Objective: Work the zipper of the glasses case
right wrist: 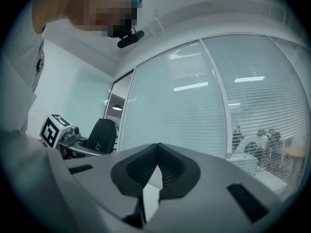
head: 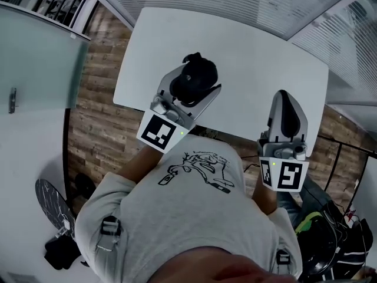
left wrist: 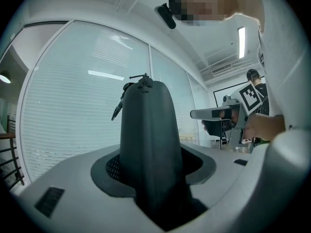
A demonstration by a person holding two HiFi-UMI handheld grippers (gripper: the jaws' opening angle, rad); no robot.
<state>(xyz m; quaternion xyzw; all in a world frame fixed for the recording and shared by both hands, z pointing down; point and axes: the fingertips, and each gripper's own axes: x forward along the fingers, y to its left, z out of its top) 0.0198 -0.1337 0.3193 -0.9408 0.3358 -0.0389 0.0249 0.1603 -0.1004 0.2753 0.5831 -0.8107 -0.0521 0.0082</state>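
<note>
The black glasses case [head: 193, 78] sits in my left gripper [head: 187, 93], which is shut on it and held over the near edge of the white table [head: 253, 58]. In the left gripper view the case [left wrist: 148, 144] rises upright between the jaws. Its zipper pull [left wrist: 141, 80] shows at the top, with a small tab hanging to the left. My right gripper [head: 284, 99] is shut with nothing in it, apart from the case and to its right. In the right gripper view its pads [right wrist: 156, 166] meet, and the case [right wrist: 100, 136] shows far to the left.
The person stands at the table's near edge, holding both grippers. Wood floor [head: 97, 99] runs to the left beside a glass partition [head: 35, 58]. A dark round object [head: 53, 208] lies at lower left and black bags [head: 330, 240] at lower right. Blinds cover the windows beyond the table.
</note>
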